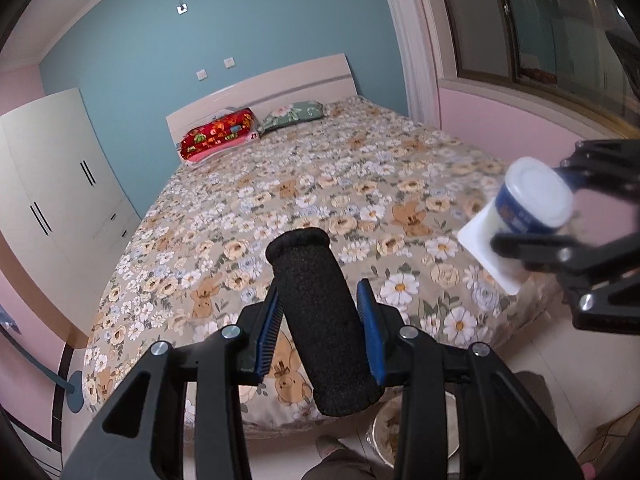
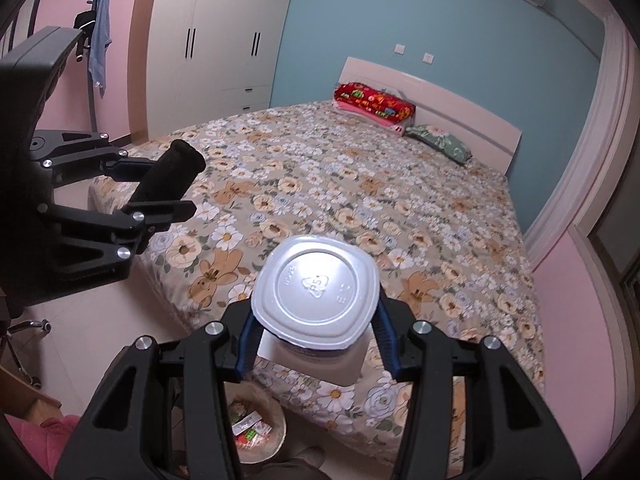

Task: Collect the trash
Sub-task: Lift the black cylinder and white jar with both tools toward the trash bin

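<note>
Both grippers grip trash: foam tube point(image 1: 320, 320), yogurt cup point(image 2: 316, 300).

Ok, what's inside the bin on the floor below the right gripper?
The bin already holds small wrappers and colourful scraps. The right gripper and its yogurt cup hide the rest.

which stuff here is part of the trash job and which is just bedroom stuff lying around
Part of the job:
- black foam tube, held in the left gripper
- white plastic cup, held in the right gripper
- trash bin on the floor at the foot of the bed

Just lying about:
- red pillow
- green pillow
- bed
- wardrobe
</note>
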Tool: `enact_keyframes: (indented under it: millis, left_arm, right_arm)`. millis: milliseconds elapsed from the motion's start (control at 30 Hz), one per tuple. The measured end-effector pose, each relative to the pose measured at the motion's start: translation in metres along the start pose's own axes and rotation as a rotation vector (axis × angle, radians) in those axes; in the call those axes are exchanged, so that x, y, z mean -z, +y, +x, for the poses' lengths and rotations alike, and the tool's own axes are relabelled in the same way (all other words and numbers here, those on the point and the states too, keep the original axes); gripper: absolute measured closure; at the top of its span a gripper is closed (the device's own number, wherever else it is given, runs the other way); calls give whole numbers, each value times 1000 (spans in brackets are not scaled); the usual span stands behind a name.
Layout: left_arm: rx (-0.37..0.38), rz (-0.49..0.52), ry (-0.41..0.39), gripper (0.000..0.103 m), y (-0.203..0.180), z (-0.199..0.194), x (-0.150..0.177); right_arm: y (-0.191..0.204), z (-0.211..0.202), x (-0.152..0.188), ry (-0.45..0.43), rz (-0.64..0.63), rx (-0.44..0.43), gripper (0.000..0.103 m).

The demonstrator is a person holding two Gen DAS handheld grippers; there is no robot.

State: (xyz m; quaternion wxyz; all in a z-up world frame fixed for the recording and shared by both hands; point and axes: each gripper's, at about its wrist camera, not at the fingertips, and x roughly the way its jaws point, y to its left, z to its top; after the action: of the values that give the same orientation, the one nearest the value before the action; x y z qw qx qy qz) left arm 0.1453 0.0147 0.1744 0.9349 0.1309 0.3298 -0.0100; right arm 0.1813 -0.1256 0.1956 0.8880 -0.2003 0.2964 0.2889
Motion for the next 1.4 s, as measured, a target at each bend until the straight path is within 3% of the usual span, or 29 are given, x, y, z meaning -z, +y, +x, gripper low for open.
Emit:
enact_keyframes:
  millis: [567,1400]
  left_arm:
    - [139,10,235,63,-32,90,101]
    - [266,9,523,63,-84,207,217]
  right_arm:
    - [18,88,92,195,40,-109,54]
    - [44,211,229,476,138,-202,54]
